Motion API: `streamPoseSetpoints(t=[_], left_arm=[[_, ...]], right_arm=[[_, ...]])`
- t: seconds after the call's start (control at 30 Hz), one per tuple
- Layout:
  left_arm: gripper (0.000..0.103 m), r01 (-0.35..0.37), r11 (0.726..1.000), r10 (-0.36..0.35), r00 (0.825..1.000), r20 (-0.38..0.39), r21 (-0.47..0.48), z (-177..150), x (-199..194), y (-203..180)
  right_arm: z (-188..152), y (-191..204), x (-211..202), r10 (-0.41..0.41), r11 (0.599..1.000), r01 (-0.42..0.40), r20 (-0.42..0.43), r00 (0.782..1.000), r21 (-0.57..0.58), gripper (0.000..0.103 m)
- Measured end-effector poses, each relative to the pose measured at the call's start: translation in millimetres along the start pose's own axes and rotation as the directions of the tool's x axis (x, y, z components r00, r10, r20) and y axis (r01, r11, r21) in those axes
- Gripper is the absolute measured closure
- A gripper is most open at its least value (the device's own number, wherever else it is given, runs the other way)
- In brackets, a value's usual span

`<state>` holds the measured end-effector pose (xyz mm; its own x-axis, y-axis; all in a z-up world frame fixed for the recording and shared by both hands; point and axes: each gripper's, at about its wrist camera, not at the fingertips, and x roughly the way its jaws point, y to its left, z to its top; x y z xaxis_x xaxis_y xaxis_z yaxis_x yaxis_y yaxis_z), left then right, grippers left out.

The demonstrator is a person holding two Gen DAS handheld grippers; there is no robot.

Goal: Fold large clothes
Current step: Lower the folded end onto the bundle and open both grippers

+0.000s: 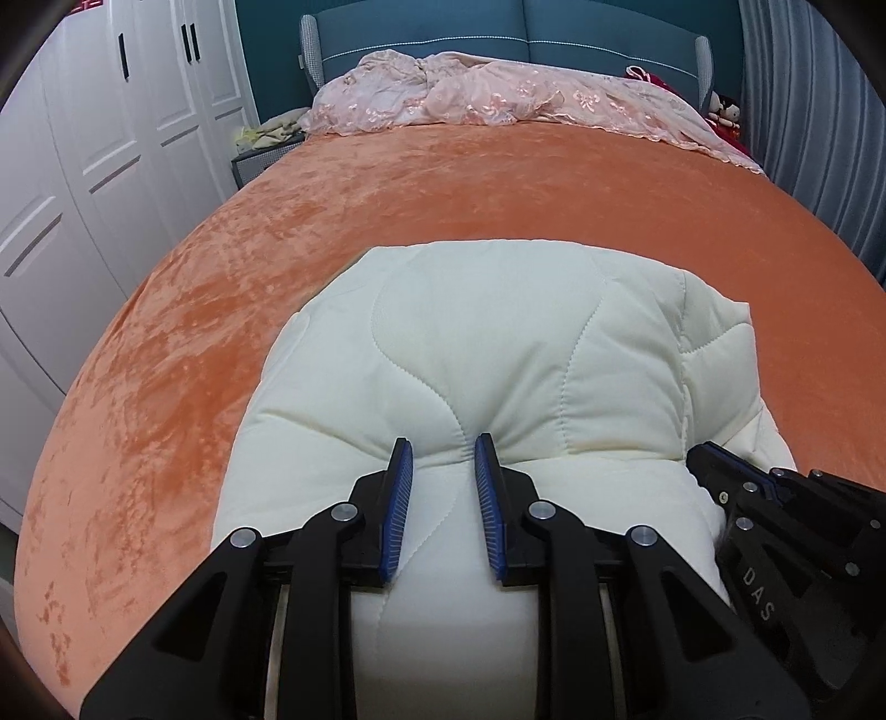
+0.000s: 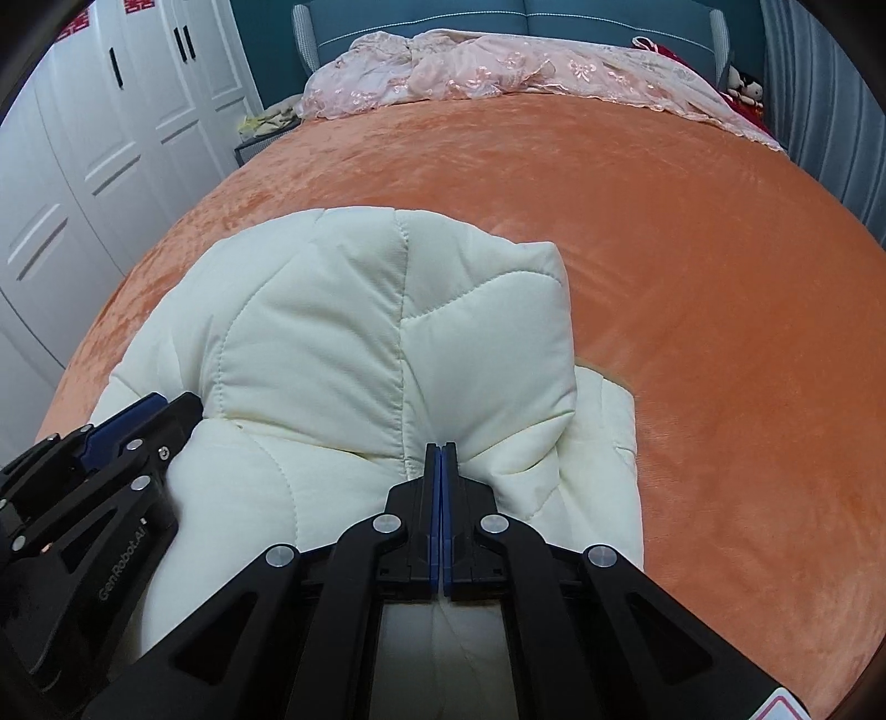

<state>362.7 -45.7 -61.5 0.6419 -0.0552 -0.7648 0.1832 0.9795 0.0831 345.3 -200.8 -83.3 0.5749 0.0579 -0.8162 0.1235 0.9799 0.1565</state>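
Cream quilted padded garment (image 1: 487, 360) sits bunched on the near end of the bed with the orange velvety bedspread (image 1: 498, 188), folded over itself into a thick stack. Left tongs (image 1: 443, 459): blue pads narrowly apart, puffy cream fabric bulging between them along a stitched seam, pads pressing into it, so pinching the garment at its near edge. Right tongs (image 2: 441, 446): blue pads pressed together with barely a slit; a thin pinch of the garment's fabric puckers at the tips, so it looks like they grip a fold there, though the tips hide the exact contact. The two tongs sit side by side on the same near edge; each shows at the edge of the other's view, right tongs (image 1: 775, 498) at lower right, left tongs (image 2: 111, 443) at lower left, both resting against the garment. Background: pink lace-embroidered cover (image 1: 498, 97) crumpled at the far end against a teal upholstered headboard (image 1: 498, 33), white panelled wardrobe doors (image 1: 111, 138) on the left, grey curtain (image 1: 819, 111) on the right.
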Motion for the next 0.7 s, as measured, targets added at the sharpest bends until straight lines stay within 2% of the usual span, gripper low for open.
streamPoseSetpoints(t=[0.33,0.7], left_arm=[[0.081,-0.055,0.999,0.054,0.995,0.081,0.003,-9.6,14.7,-8.6],[0.081,-0.090,0.996,0.089,0.989,0.115,0.006,-16.2,16.5,-14.7]], right_arm=[[-17.9,7.4,8.3,-0.043,0.998,0.048,0.116,0.992,-0.041,0.103],[-19.6,2.1,9.0,-0.022,0.999,0.026,0.150,0.988,-0.026,0.103]])
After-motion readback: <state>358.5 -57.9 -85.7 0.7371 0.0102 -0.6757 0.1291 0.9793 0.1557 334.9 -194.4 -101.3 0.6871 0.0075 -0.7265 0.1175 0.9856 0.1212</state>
